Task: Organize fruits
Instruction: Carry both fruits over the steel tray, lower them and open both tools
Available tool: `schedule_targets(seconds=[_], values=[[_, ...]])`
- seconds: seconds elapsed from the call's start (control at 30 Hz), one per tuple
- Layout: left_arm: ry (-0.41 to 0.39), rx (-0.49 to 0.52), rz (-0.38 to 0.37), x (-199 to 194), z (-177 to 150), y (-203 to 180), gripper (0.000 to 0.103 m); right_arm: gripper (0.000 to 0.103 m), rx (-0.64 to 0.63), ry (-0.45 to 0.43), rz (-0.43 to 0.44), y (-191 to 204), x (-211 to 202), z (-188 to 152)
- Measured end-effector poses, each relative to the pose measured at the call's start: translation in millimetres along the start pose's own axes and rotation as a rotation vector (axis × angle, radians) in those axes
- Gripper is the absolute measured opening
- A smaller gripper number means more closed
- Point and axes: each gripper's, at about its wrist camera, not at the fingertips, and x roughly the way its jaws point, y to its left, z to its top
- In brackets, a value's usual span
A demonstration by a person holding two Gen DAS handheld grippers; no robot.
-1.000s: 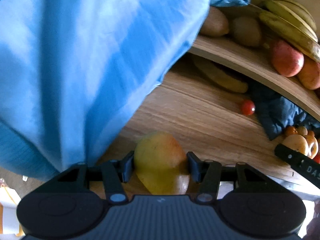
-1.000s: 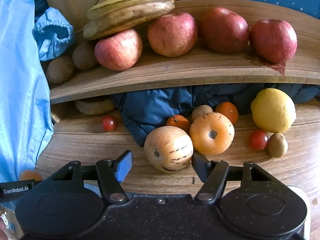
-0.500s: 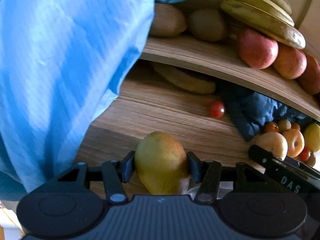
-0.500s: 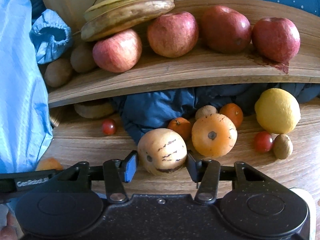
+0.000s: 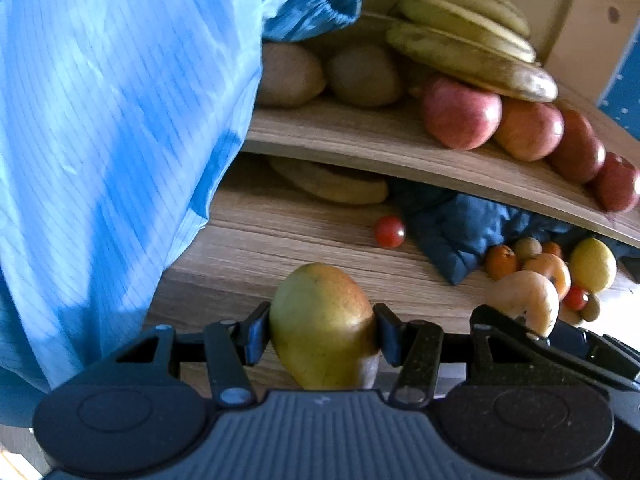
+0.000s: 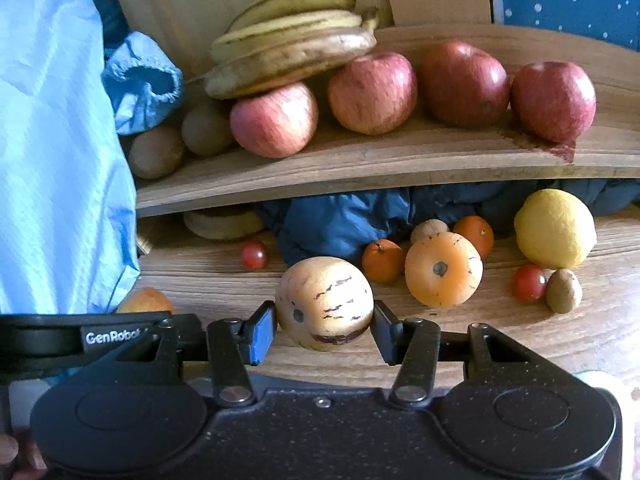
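A yellow-green mango (image 5: pixel 322 326) with a red blush sits between the pads of my left gripper (image 5: pixel 320 332), which is shut on it above the wooden table (image 5: pixel 280 248). My right gripper (image 6: pixel 324 326) is shut on a pale cream fruit with dark streaks (image 6: pixel 324 304), the same fruit (image 5: pixel 524 300) showing at the right of the left wrist view. Beside it lie an orange round fruit (image 6: pixel 443 275), two small oranges (image 6: pixel 383 260), a lemon (image 6: pixel 555 233), cherry tomatoes (image 6: pixel 529 283) and a kiwi (image 6: pixel 564 291).
A raised wooden shelf (image 6: pixel 380 168) carries bananas (image 6: pixel 292 54), several red apples (image 6: pixel 372 92) and kiwis (image 6: pixel 206 128). A dark blue cloth (image 6: pixel 340 220) and a single banana (image 5: pixel 332 182) lie beneath it. A person's light blue sleeve (image 5: pixel 112 140) fills the left side.
The right gripper's jaws closed onto the cream streaked fruit, which earlier sat loose between them. The left gripper kept hold of the mango and shifted right, bringing more of the shelf into view.
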Motion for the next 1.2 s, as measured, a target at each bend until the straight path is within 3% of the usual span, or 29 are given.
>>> schedule_targets(seconds=[0.2,0.6,1.2], values=[[-0.018,0.027,-0.037,-32.3,-10.1,-5.4,0.058,0.052,0.002,-0.018,-0.001,6.2,-27.3,-11.6],[-0.027,0.065,-0.065,-47.8,-41.9,-22.5,0.058,0.052,-0.034,-0.020,-0.004,0.0,-76.3,-43.5],[0.053,0.095,-0.072,-78.2,-118.0,-28.1,0.058,0.052,-0.077,0.073,-0.030,-17.9,-126.4,-113.2]])
